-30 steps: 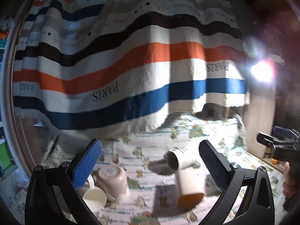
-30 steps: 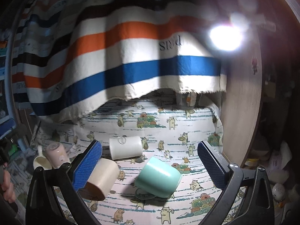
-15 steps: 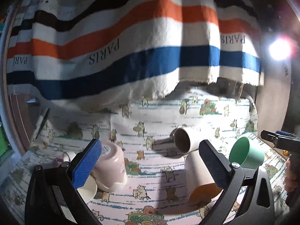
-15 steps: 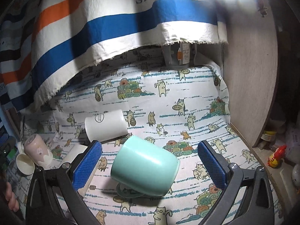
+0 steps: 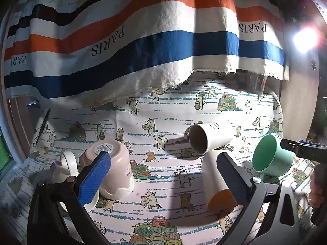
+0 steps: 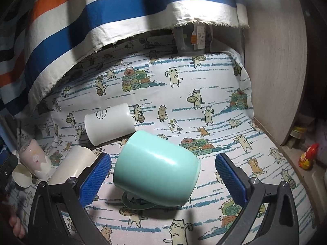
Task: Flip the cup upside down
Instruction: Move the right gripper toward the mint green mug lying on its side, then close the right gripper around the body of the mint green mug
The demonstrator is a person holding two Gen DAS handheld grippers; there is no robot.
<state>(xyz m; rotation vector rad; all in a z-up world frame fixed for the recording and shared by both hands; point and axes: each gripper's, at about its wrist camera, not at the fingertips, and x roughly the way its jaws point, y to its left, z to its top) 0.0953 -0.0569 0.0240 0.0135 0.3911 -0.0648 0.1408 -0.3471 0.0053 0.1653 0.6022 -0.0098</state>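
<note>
Since a second ago, both of your grippers have dropped toward the table, and the mint-green glazed mug now fills the space ahead of your right gripper.

Your right gripper's blue ribbed pads stand spread wide, one on each side of the mug, neither touching it, so they are released and hold nothing. That spacing looks set up to close across the mug's smooth round body.

The mug lies on its side on the cat-print tablecloth, handle pressed beneath it, mouth facing your left; it is not yet flipped.

Your left gripper is also spread and empty. Just beside its left pad, a pale pink ceramic cup sits mouth down, a sticker on its base. Near its right pad lies a cream tumbler with an orange inside, and beyond that a white cylindrical cup, both on their sides.

Behind everything hangs a coarse striped cloth.
</note>
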